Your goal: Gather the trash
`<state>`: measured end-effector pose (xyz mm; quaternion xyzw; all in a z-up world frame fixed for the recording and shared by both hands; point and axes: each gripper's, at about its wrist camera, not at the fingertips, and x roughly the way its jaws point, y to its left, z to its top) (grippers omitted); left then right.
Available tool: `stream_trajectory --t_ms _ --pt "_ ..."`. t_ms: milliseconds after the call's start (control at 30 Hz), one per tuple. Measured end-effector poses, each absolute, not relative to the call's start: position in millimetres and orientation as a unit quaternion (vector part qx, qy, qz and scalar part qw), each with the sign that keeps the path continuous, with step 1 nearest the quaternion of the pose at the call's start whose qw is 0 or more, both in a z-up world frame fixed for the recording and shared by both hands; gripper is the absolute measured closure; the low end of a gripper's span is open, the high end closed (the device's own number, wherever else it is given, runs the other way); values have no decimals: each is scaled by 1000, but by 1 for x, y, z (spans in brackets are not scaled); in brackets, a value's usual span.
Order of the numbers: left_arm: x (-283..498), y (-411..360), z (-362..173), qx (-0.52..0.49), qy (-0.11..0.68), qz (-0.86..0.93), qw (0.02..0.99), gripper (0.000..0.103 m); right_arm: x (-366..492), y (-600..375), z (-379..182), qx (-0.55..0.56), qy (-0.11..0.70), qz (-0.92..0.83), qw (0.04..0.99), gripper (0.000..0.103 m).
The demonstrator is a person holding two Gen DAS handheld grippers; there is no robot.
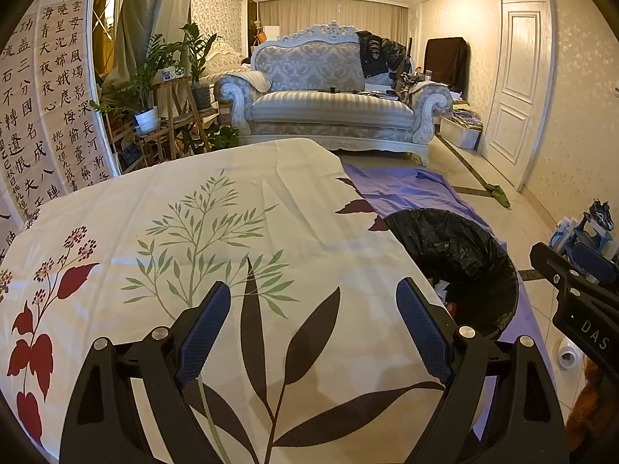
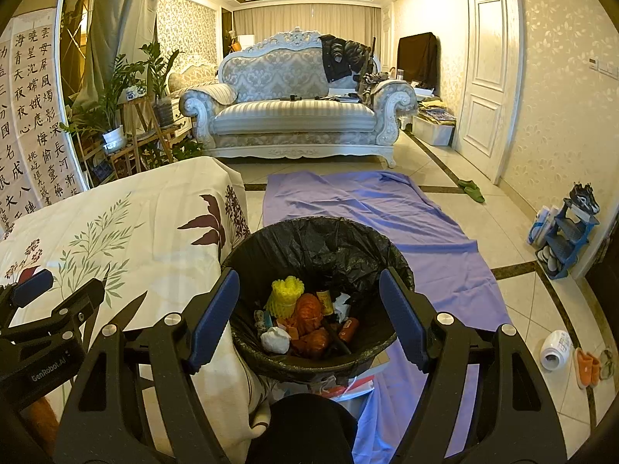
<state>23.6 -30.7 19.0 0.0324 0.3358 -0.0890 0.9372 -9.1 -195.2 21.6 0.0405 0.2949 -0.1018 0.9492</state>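
A trash bin with a black liner [image 2: 321, 247] stands on the floor beside the table; it also shows in the left wrist view [image 1: 456, 255]. Inside lie a yellow foam net [image 2: 284, 294], orange wrappers [image 2: 309, 313], white crumpled paper [image 2: 275, 339] and other scraps. My right gripper [image 2: 309, 313] is open and empty, held directly above the bin. My left gripper [image 1: 313, 328] is open and empty above the table's leaf-printed cloth [image 1: 216, 239], which shows no trash on it. The left gripper also appears in the right wrist view [image 2: 58, 294].
A purple sheet [image 2: 387, 212] lies on the tiled floor under the bin. A white bottle [image 2: 555, 348] and orange slippers [image 2: 586, 367] lie on the floor to the right, near a blue shoe rack [image 2: 565, 236]. A sofa [image 2: 294, 116] and potted plants [image 2: 116, 108] stand beyond.
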Motion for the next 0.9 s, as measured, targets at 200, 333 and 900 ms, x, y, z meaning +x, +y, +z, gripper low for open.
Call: stream_trajectory --t_ms 200,333,900 --pt "24 -31 18 33 336 -89 937 18 -9 -195 21 40 295 -102 949 30" --pt "24 -31 18 33 336 -89 937 18 -9 -195 21 40 295 -102 949 30" --pt "23 -32 17 33 336 -89 937 18 -9 -195 21 40 295 -102 949 30"
